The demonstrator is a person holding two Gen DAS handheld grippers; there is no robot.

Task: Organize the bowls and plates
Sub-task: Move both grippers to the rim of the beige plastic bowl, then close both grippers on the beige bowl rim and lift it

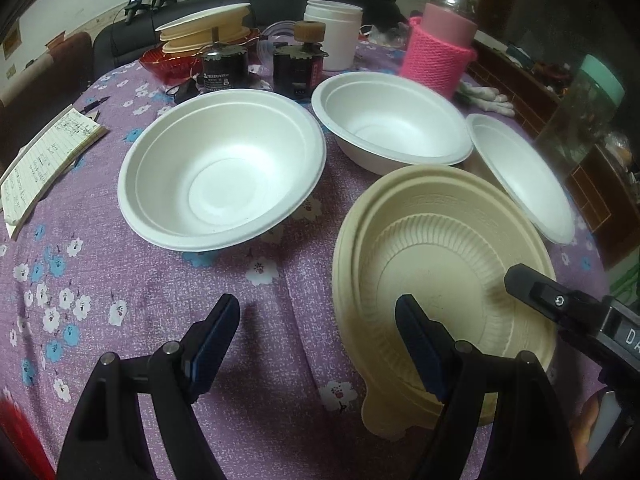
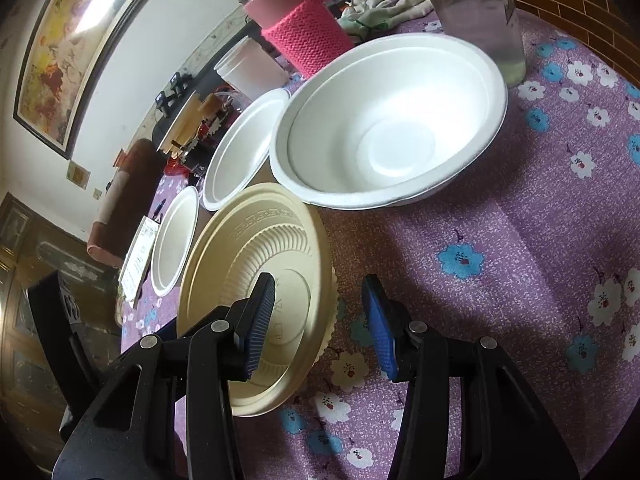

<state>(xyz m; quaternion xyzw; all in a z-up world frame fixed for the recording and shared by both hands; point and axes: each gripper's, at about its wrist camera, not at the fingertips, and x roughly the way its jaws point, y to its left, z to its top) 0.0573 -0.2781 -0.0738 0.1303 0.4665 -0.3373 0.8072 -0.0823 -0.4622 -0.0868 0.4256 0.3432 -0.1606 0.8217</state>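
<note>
A beige ribbed bowl (image 1: 440, 256) (image 2: 256, 264) sits on the purple flowered tablecloth (image 1: 120, 272). My left gripper (image 1: 320, 336) is open, its jaws astride the bowl's near left rim. My right gripper (image 2: 320, 312) is open, its jaws astride the bowl's right rim; one of its fingers (image 1: 536, 288) shows in the left wrist view inside the bowl. Three white foam bowls stand behind: a left one (image 1: 224, 172) (image 2: 174, 240), a middle one (image 1: 392, 120) (image 2: 244, 144) and a right one (image 1: 520, 176) (image 2: 392, 120).
A pink knitted-sleeve jar (image 1: 440, 48) (image 2: 304, 28), a white tub (image 1: 332, 32), two black motor-like items (image 1: 224, 68), a red bowl with stacked beige dishes (image 1: 204, 36) and a clear jar (image 2: 480, 12) stand at the back. A notepad (image 1: 44, 156) lies left.
</note>
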